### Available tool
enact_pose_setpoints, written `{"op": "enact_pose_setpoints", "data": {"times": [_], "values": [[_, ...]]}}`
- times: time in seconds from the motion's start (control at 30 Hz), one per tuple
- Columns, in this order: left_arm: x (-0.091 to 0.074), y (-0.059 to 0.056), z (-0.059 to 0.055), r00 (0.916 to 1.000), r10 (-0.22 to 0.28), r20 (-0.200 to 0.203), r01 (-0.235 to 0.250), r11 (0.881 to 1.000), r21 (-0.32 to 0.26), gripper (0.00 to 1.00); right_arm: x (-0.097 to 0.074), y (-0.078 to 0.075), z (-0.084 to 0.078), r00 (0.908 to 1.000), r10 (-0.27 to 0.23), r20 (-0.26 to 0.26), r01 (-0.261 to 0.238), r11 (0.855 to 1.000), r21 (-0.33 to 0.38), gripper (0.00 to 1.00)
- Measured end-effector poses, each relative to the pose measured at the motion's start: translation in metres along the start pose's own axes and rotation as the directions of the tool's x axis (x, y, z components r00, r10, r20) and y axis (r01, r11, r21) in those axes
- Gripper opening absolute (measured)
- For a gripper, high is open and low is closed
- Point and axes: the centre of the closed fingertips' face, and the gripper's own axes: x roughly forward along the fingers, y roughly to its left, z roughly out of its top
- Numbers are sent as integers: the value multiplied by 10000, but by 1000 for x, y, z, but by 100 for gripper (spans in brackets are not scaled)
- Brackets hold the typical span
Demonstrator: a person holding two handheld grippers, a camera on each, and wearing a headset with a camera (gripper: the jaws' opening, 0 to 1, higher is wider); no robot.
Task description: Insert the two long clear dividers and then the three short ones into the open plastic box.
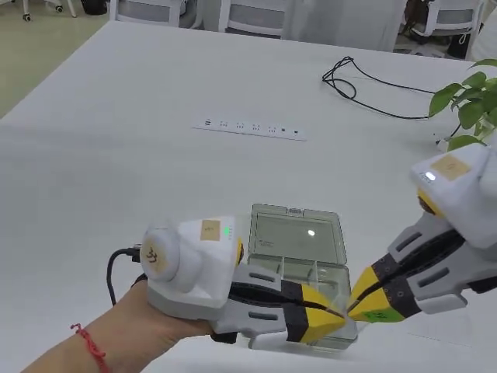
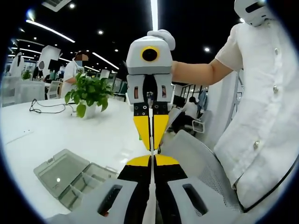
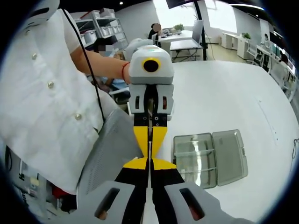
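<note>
Both grippers meet tip to tip: the left gripper (image 1: pixel 332 318) and the right gripper (image 1: pixel 356 305), each with its jaws pressed together. I cannot tell if a clear divider is pinched there. The open plastic box (image 1: pixel 299 237) lies just under the tips and past them. If I tug unevenly, a thin piece could slip, bend, or miss its slot.

1. The clear plastic box (image 1: pixel 342 273) lies open on the white table (image 1: pixel 116 155), with its hinged lid (image 1: pixel 298 236) folded flat back on the far side.
2. Thin clear dividers (image 3: pixel 194 152) stand inside the base, splitting it into compartments. Their number is unclear.
</note>
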Motion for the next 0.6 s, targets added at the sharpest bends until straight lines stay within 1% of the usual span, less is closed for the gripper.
{"op": "enact_pose_setpoints", "data": {"times": [0.2,0.3,0.37,0.47,0.6], "values": [[-1,1,-1,9999,102,-28,-102,9999,-61,0,1,0,2,9999,-113,7,113,9999,15,3],[-4,3,-5,9996,223,-174,-224,9997,-65,0,0,-1,3,9999,-152,27,152,9999,15,3],[-5,5,-7,9992,328,-227,-332,9993,-171,3,-1,-2,3,9997,-242,38,241,9997,20,3],[-9,9,-9,9983,548,-215,-552,9983,-184,6,-2,-4,4,9993,-353,90,353,9994,21,3],[-15,14,-14,9957,854,-359,-860,9961,-183,12,-4,-11,5,9985,-527,158,526,9986,42,3]]}}
